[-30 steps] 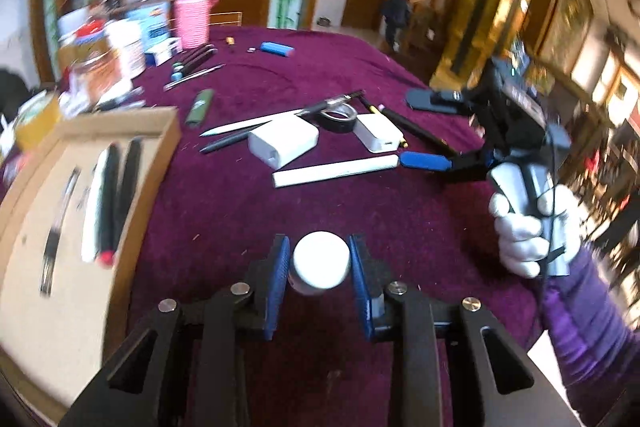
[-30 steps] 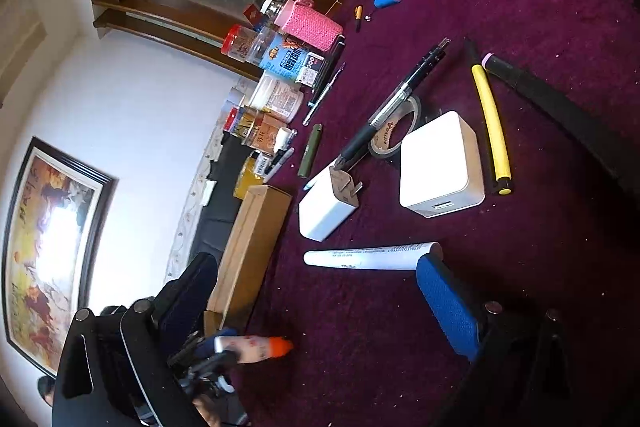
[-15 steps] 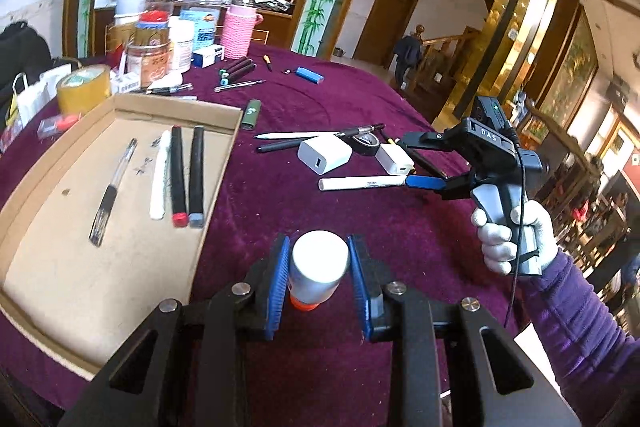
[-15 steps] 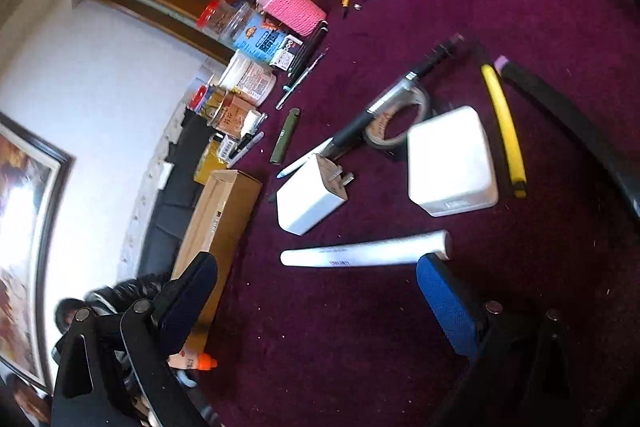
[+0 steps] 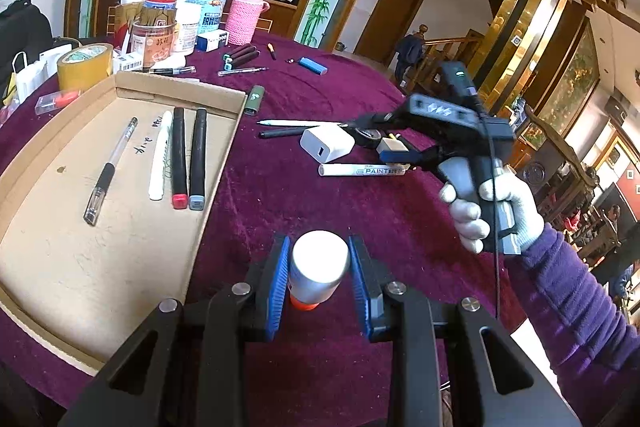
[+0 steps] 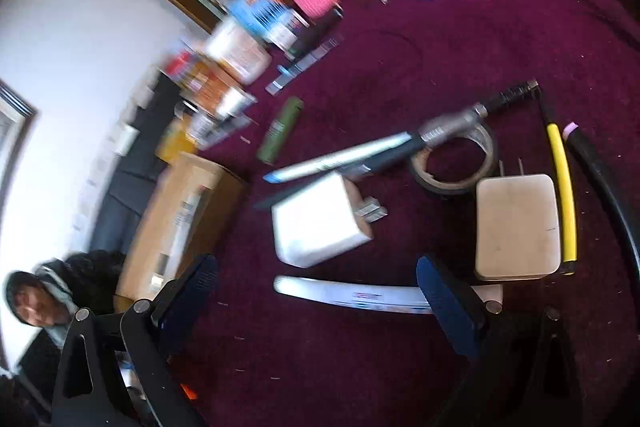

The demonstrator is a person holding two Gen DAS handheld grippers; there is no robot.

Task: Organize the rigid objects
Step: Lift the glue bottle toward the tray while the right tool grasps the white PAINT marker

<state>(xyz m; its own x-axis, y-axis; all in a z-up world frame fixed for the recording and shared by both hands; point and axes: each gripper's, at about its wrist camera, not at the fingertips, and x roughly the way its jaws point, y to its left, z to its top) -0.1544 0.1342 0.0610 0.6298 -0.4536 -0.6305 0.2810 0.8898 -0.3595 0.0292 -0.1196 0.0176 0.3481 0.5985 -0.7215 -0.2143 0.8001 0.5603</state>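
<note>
My left gripper [image 5: 318, 247] is shut on a white bottle [image 5: 318, 267] with an orange cap, held above the purple tablecloth just right of the cardboard tray [image 5: 80, 267]. Several pens and markers [image 5: 178, 159] lie side by side in the tray. My right gripper [image 6: 320, 291] is open and low over a white paint marker [image 6: 352, 295], which lies across the gap between its blue pads without touching them. In the left wrist view the same right gripper [image 5: 376, 139] shows in a white-gloved hand. Two white chargers [image 6: 320, 223] [image 6: 516, 227] sit just beyond the marker.
A tape roll [image 6: 456, 163], a silver pen [image 6: 360, 155], a yellow pen [image 6: 562, 195] and a green tube [image 6: 280, 131] lie past the chargers. Jars, a pink cup [image 5: 242, 17] and a yellow tape roll [image 5: 84, 65] crowd the table's far left. A blue lighter [image 5: 312, 66] lies farther back.
My left gripper has swung with the bottle, so the whole tray now shows. The right gripper has turned and moved in, so the paint marker sits between its fingers.
</note>
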